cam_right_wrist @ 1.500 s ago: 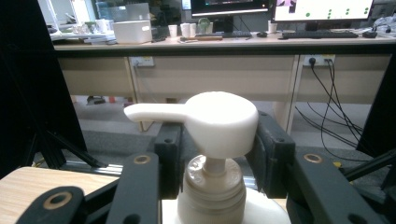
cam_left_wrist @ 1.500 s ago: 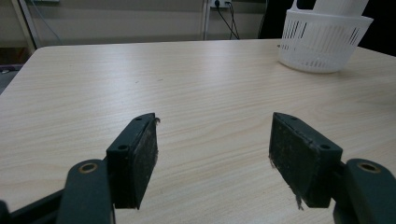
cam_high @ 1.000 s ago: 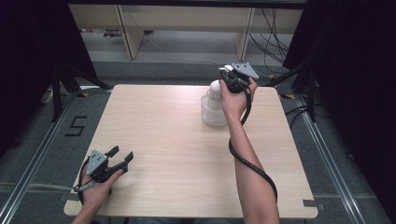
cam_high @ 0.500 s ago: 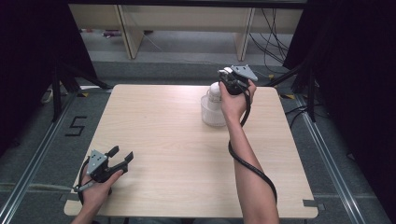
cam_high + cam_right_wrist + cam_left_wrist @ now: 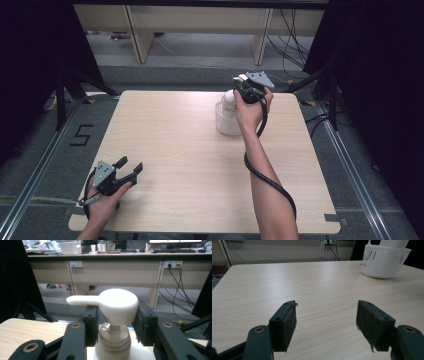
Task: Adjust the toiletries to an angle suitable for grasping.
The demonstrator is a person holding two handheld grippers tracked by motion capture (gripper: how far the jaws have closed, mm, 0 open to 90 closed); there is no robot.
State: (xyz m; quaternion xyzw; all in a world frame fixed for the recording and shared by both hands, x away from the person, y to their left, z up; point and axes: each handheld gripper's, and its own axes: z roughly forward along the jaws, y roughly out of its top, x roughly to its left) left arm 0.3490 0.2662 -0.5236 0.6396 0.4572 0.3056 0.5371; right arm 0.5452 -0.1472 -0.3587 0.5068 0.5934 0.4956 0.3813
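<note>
Surface: a square top of pale wood (image 5: 180,150) with fine straight grain and rounded corners, standing on dark grey carpet.
Room: black curtains hang at both sides; behind the surface a long beige desk (image 5: 112,267) carries cups, a white box and keyboards, with sockets on its front panel and black cables trailing to the floor. A "5" (image 5: 81,135) is marked on the floor at the left.
Count: one basket, one pump bottle, two tools, two forearms.
Basket: round, white plastic basket (image 5: 384,261) with slotted sides, at the far right part of the surface.
Pump bottle: white plastic pump bottle (image 5: 113,340) with a ribbed collar, a thin stem and a smooth rounded pump head (image 5: 117,306) whose spout points left in the right gripper view; it stands in the basket.
Right tool: the right tool (image 5: 115,322) has its flat black pads closed against both sides of the pump head; in the high view it is held above the basket.
Left tool: the left tool (image 5: 325,320) has its jaws spread wide with nothing between them, low over the near left corner of the surface, well apart from the basket; its pads look rough and frayed at the edges.
</note>
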